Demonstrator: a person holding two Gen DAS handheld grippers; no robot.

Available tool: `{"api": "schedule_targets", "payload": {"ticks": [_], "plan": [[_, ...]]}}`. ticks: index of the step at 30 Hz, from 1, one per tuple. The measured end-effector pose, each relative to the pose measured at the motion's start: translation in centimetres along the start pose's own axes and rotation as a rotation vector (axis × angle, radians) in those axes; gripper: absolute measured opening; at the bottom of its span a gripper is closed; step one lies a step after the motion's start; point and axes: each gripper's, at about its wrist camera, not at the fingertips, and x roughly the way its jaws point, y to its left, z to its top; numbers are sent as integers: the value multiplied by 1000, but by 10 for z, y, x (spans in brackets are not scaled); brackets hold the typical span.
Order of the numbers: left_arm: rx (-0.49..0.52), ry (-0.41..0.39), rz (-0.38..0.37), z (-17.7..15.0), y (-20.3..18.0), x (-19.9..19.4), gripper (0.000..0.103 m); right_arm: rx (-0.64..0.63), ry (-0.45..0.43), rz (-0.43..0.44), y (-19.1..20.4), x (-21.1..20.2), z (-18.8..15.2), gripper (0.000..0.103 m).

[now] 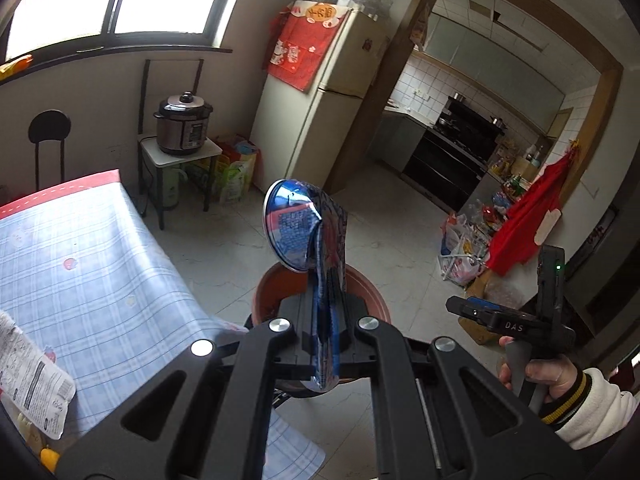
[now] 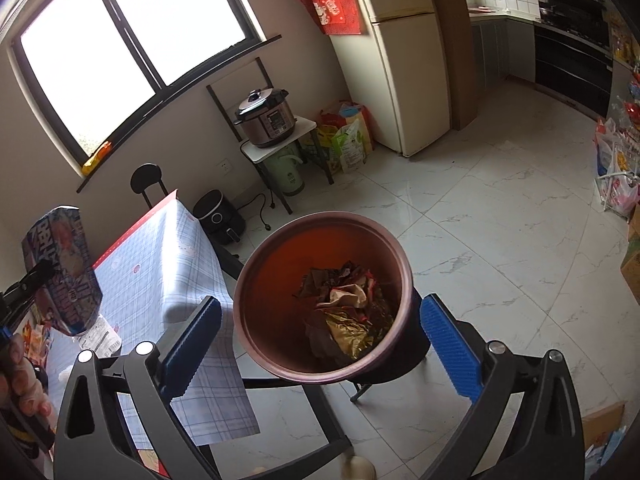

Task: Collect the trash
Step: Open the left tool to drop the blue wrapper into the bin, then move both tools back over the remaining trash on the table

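The left claw (image 1: pixel 326 336) was pinching a flattened, crinkled blue foil snack packet (image 1: pixel 316 240), its fingers pressed tight on the packet's lower part while the rest stood up above them. From the left wrist view, the packet hung in front of and above a round reddish-brown plastic bin (image 1: pixel 360 284) that stood on a dark stool beside the worktop (image 1: pixel 100 248), which was covered in a pale blue checked cloth. The right claw (image 2: pixel 320 336) was spread wide with nothing between its blue ribbed pads (image 2: pixel 448 348), poised directly over the bin (image 2: pixel 256 276). Crumpled wrappers, one of them gold foil (image 2: pixel 352 328), lay at the bin's bottom. A white printed packet (image 1: pixel 32 384) lay on the worktop's near edge.
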Motion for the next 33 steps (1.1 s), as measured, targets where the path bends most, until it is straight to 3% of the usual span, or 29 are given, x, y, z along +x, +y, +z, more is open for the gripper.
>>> {"api": "schedule_targets", "payload": {"ticks": [3, 5, 10, 13, 18, 22, 25, 33], "plan": [[59, 2, -40, 12, -22, 28, 15, 30, -13, -25, -14, -10, -2, 98], [80, -41, -55, 20, -33, 36, 63, 41, -22, -38, -19, -15, -4, 98], [101, -104, -44, 31, -39, 27, 70, 49, -37, -44, -21, -26, -7, 98], [88, -116, 5, 28, -28, 13, 80, 47, -37, -38, -17, -28, -7, 98], [27, -134, 98, 20, 7, -20, 84, 26, -35, -21, -1, -27, -3, 98], [-8, -153, 197, 9, 40, -59, 85, -10, -43, 1, 22, -27, 0, 98], [-61, -182, 273, -3, 69, -97, 95, -33, -43, 19, 43, -24, -2, 98], [-187, -239, 486, -46, 151, -212, 97, -108, -19, 77, 115, -11, -10, 98]]}}
